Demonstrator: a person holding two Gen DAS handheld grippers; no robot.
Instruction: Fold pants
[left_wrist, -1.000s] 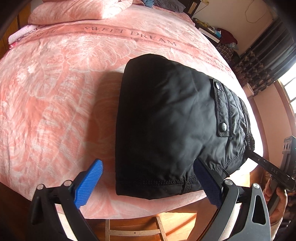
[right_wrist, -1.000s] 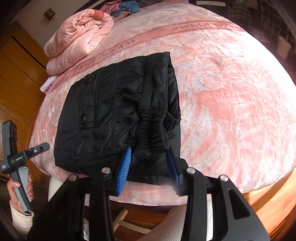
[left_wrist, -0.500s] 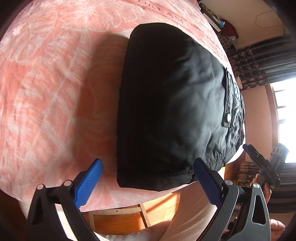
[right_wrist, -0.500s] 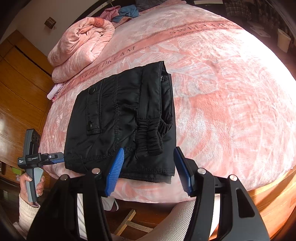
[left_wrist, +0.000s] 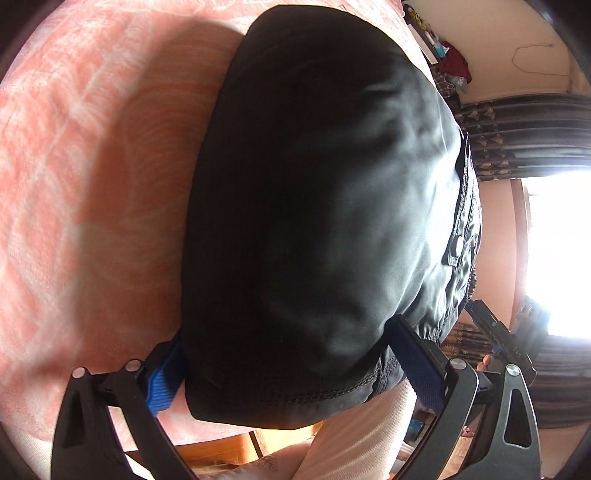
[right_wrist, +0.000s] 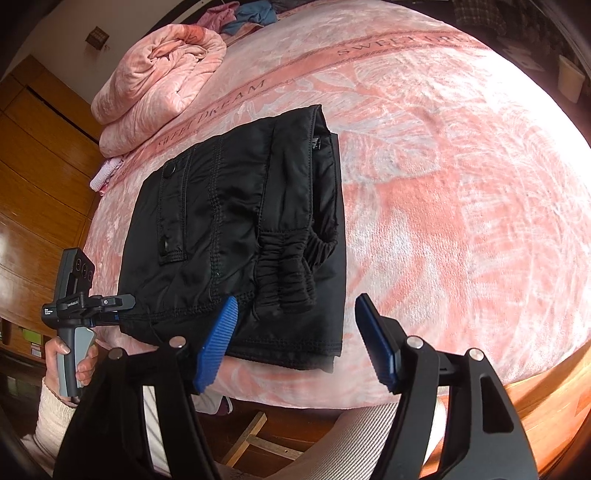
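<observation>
Black pants (right_wrist: 236, 236) lie folded at the pink bed's (right_wrist: 443, 184) near edge | left gripper (left_wrist: 288, 365), jaws spread, has just pushed in astride the near-left corner | right gripper (right_wrist: 295, 332) has released, backed off | likely final squaring.

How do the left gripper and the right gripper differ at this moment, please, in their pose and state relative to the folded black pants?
The left gripper straddles the near left corner of the folded black pants, its blue pads pushed in against the fabric; the right gripper sits back at the bed's edge, touching nothing. The left jaws are spread wider than the right jaws. Both grippers are open and face the same hem edge.
</observation>
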